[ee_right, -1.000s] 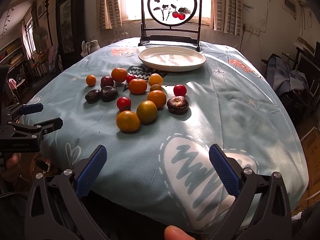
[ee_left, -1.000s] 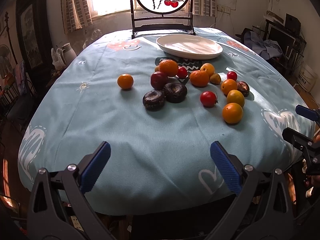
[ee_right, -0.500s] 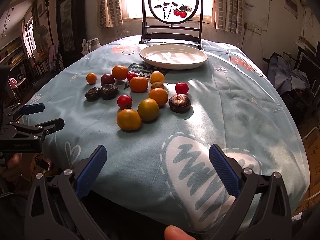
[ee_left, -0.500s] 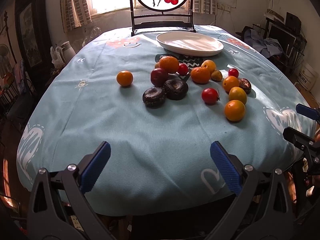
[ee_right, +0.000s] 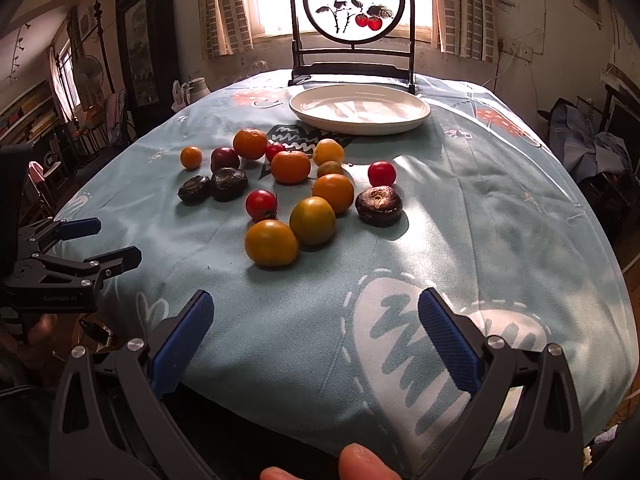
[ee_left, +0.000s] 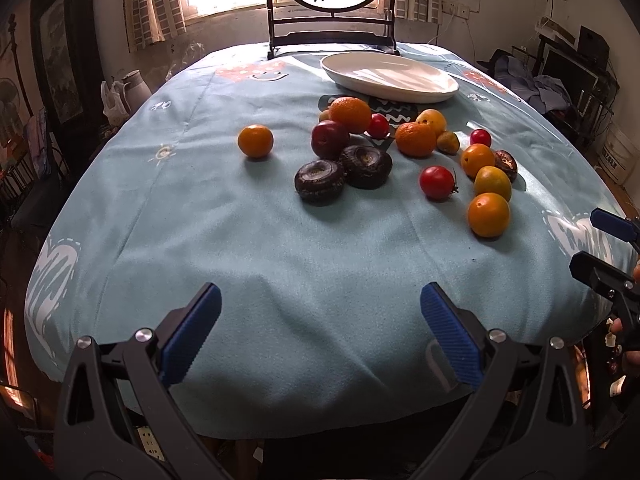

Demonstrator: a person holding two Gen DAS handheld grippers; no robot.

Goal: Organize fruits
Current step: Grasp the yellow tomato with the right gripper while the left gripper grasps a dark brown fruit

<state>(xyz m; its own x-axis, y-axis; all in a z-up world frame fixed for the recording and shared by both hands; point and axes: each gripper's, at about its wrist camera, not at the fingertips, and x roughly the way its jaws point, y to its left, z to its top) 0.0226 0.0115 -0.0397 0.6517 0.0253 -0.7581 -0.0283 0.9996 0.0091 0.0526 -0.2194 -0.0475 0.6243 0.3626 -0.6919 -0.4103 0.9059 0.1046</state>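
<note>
Several fruits lie scattered mid-table on a light blue cloth point(ee_left: 240, 240): oranges such as one apart at the left point(ee_left: 255, 141), red tomatoes point(ee_left: 437, 182), a dark plum point(ee_left: 330, 139) and dark brown round fruits point(ee_left: 319, 181). A white oval plate point(ee_left: 390, 77) point(ee_right: 359, 109), with nothing on it, sits behind them. My left gripper point(ee_left: 320, 320) hovers open over the near table edge, holding nothing. My right gripper point(ee_right: 316, 324) is likewise open over the near right edge, closest to a yellow-orange fruit point(ee_right: 271, 242). Each gripper shows in the other's view, the left gripper point(ee_right: 96, 242) and the right gripper point(ee_left: 600, 240).
A dark-framed round painted screen point(ee_right: 354, 4) stands at the table's far end behind the plate. Furniture and clutter point(ee_left: 560, 80) ring the room. A white jug point(ee_right: 197, 89) stands off the far left edge. Fingertips point(ee_right: 360, 456) show at the bottom of the right wrist view.
Both grippers have moved forward and slightly nearer the fruits, so the fruits and plate look larger. Both stay open. No fruit has moved.
</note>
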